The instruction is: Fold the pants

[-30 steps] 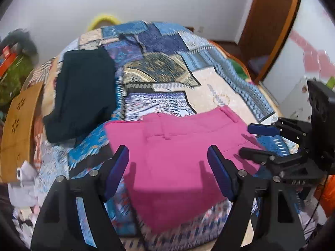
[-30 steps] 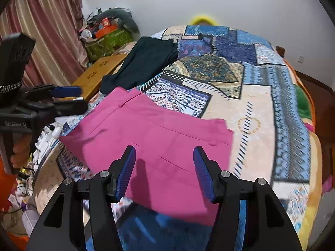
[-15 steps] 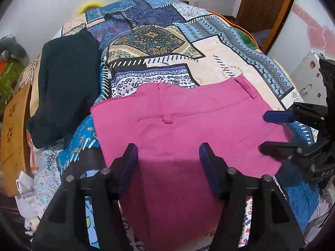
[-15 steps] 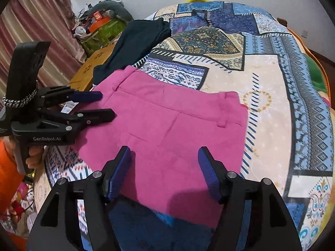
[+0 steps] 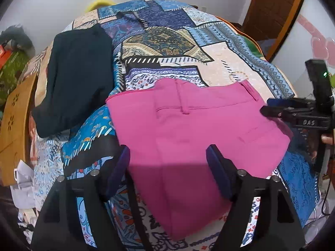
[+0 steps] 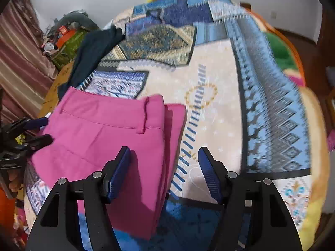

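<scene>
Left gripper [image 5: 167, 163] hangs over the near part of the pink pants [image 5: 188, 136], jaws apart and just opened wider, pads clear of the cloth. Right gripper [image 6: 164, 161] stands at the pants' right edge, jaws apart, having opened within the last second; left pad above the pink cloth, right pad above the bedspread [image 6: 230, 96]. Nothing is gripped by either. The pants lie folded flat near the front edge of the bed, waistband away from the cameras. A dark garment [image 5: 77, 77] lies to their left.
</scene>
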A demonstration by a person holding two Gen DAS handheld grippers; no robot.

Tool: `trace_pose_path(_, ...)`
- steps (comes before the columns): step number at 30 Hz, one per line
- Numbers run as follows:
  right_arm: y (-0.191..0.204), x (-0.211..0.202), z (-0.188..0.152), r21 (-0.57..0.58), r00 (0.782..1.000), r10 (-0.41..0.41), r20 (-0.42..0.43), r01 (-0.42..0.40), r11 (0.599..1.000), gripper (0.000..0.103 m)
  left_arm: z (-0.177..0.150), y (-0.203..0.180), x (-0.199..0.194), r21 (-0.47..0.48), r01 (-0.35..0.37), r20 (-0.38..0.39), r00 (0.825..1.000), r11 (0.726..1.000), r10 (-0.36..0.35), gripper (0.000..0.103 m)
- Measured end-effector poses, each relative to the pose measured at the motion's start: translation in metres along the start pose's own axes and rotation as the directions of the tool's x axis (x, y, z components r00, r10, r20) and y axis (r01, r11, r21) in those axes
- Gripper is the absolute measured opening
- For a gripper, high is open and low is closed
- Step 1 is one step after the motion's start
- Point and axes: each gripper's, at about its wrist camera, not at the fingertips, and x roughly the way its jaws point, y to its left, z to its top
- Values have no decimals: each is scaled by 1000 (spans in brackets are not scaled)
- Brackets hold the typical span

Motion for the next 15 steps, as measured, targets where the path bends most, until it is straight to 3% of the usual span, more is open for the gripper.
trace_pose_path(10,-5,12,-5,64,997,74,-21,-72,995,63,14,46,1,-216,74,18,997,974,-72,79)
trace_pose_path(15,-7,12,-5,69,997,78,-24,-76,995,63,23,48,17,-231,88,-17,995,969,-94,81)
